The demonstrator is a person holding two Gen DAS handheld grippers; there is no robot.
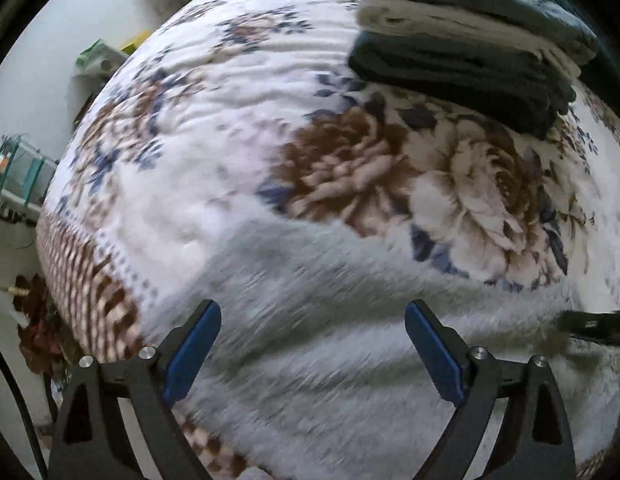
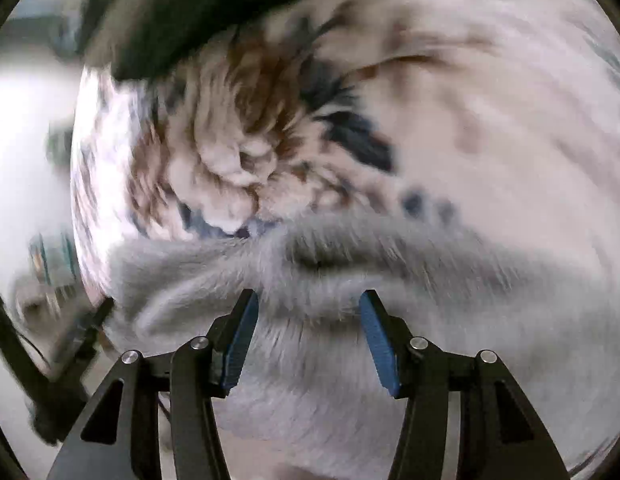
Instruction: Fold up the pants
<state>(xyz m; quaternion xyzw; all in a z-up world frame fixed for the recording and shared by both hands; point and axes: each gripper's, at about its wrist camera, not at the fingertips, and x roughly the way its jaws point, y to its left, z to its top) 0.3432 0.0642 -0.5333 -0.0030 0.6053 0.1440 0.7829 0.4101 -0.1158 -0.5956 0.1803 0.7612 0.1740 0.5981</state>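
Fluffy grey pants (image 1: 310, 264) lie spread on a floral blanket (image 1: 214, 128) covering a bed. My left gripper (image 1: 313, 306) hovers just above them, pointing steeply down, its blue pads wide open with nothing between them. Part of the right gripper (image 1: 590, 326) shows at that view's right edge, over the same cloth. In the right wrist view the right gripper (image 2: 308, 294) stands about half open over a raised fold of the grey pants (image 2: 390, 264); its pads press on nothing. Both views are blurred by motion.
A stack of folded clothes (image 1: 470, 52), dark, white and grey, sits on the blanket at the far right. The bed's edge curves down the left, with a teal rack (image 1: 22, 172) and floor beyond. The dark fabric (image 2: 170, 12) also fills the top of the right wrist view.
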